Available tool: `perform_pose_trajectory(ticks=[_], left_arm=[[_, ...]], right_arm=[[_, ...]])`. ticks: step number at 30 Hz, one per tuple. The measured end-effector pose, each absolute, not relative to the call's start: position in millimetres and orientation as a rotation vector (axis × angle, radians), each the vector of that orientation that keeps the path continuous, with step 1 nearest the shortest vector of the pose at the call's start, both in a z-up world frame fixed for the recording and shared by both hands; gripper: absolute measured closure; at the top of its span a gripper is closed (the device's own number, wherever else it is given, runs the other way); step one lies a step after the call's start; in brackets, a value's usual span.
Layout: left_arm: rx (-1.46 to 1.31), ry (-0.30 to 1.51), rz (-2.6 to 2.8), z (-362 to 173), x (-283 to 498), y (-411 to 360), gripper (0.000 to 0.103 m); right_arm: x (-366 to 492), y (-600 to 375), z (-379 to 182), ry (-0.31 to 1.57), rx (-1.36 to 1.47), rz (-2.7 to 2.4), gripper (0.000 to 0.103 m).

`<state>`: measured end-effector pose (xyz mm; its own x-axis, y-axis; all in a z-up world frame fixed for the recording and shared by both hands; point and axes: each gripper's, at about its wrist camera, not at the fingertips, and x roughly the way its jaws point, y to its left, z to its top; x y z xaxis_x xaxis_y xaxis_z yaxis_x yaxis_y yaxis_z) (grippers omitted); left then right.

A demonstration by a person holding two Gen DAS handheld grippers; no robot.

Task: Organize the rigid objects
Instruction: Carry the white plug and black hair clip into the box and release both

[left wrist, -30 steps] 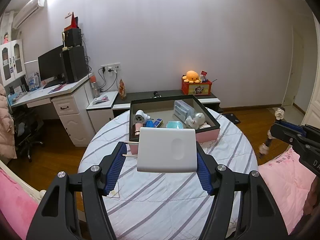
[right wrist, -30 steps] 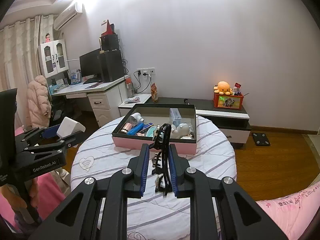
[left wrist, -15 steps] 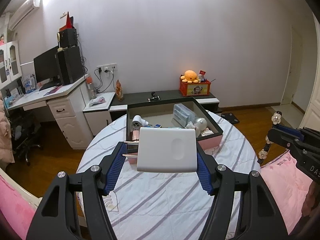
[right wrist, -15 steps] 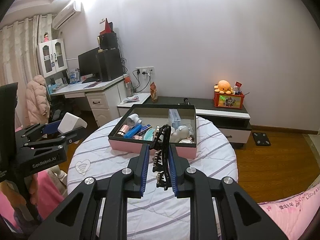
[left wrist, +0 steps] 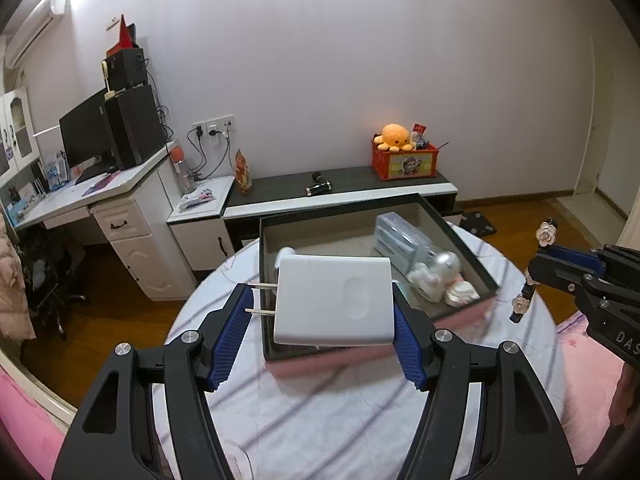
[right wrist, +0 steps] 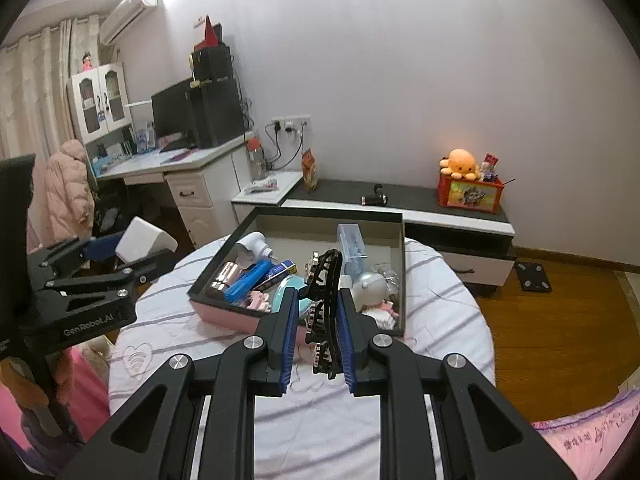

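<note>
My left gripper [left wrist: 320,308] is shut on a white plug adapter [left wrist: 332,304]; its two metal prongs press against the left pad, and it hangs over the near edge of the pink box with a black rim [left wrist: 344,208]. In the right wrist view my right gripper [right wrist: 318,300] is shut on a black hair claw clip [right wrist: 326,276], held upright just before the box [right wrist: 328,211]. The box holds a white mini dryer [right wrist: 252,246], blue tubes [right wrist: 248,284], a clear case [right wrist: 352,240] and a silver-headed doll [right wrist: 372,286]. The clip's flower ends [left wrist: 522,300] show at the right of the left wrist view.
The box sits on a round table with a striped white cloth [right wrist: 448,320]. Behind it runs a low dark-topped cabinet [right wrist: 420,200] with a red bin and orange plush [right wrist: 460,164]. A white desk with a monitor [right wrist: 172,112] stands at the left. Pink bedding [left wrist: 588,360] flanks the table.
Both grippers have moved forward toward the box, which now looks larger and closer. The adapter now overlaps the box's near edge. Both grips are unchanged.
</note>
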<state>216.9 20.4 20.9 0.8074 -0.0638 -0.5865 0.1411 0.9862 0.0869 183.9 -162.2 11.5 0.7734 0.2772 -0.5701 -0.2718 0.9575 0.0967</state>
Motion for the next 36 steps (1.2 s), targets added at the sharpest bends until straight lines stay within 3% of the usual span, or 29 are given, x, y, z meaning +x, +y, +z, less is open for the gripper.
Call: perform_pose_trajectory(ticks=[22, 36], left_arm=[[0.171, 0.866, -0.138, -17.9, 425.6, 30.0, 0.036], [0.188, 0.924, -0.168, -40.9, 454.8, 5.5, 0.036]], right_arm=[[388.9, -104.0, -34.0, 0.837, -0.107, 0.444, 0.083], [428.1, -164.8, -28.5, 0.846, -0.024, 0.263, 0.083]])
